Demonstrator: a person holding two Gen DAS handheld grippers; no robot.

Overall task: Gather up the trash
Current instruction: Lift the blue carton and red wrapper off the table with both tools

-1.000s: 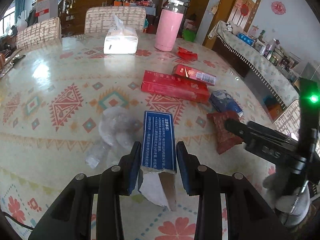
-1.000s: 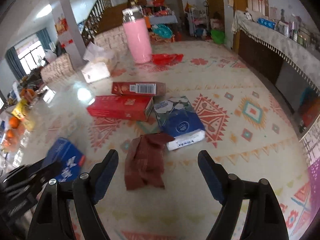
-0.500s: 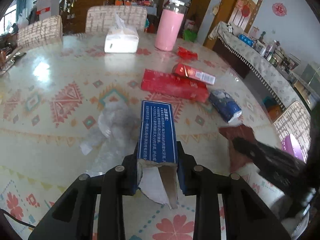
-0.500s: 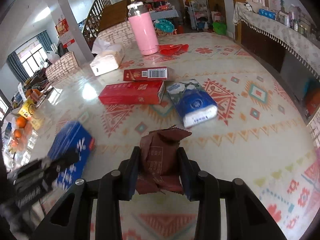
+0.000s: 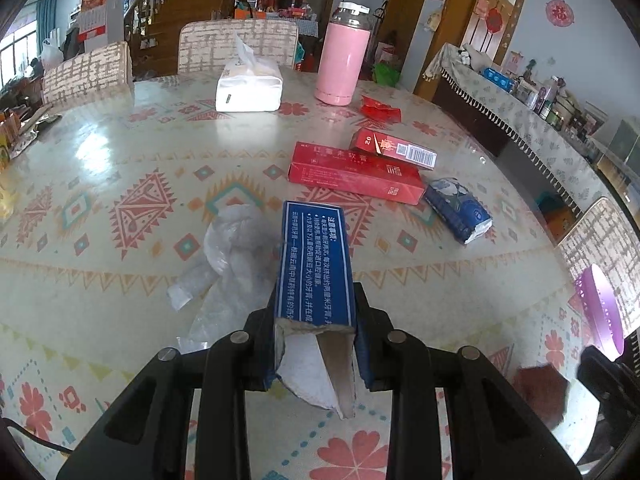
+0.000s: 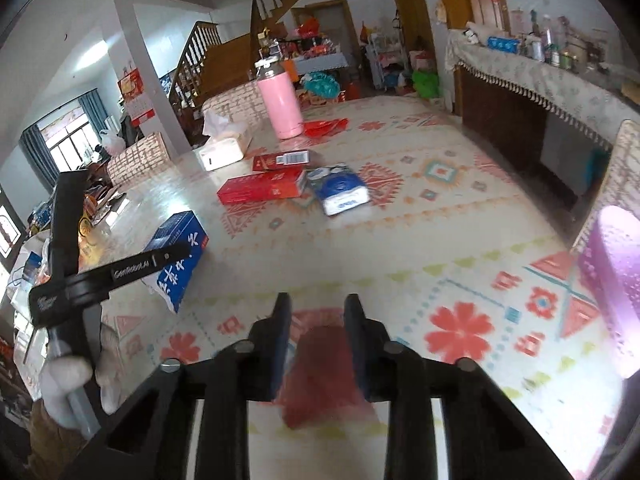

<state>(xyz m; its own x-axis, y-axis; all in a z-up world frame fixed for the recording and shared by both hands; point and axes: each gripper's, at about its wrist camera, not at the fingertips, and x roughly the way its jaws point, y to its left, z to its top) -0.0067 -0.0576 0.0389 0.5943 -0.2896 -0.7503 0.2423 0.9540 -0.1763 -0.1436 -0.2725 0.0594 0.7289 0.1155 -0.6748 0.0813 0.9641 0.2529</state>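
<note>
Brown wrapper (image 6: 320, 368) is up off the table (image 6: 440, 208) now, pinched in the right gripper (image 6: 316, 328) jaws; left gripper (image 5: 316, 336) jaws still clamp the blue box (image 5: 316, 264), near the clear plastic bag (image 5: 228, 256).

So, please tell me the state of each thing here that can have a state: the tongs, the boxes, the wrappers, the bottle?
Left tongs: shut on blue box.
Blue box: held off the table, near end torn open.
Right tongs: shut on brown wrapper.
Brown wrapper: held, crumpled, blurred.
Pink bottle: upright, lid on.
Tissue pack: open, one tissue sticking out.
Red carton: lying flat.
Clear plastic bag: crumpled on table.
</note>
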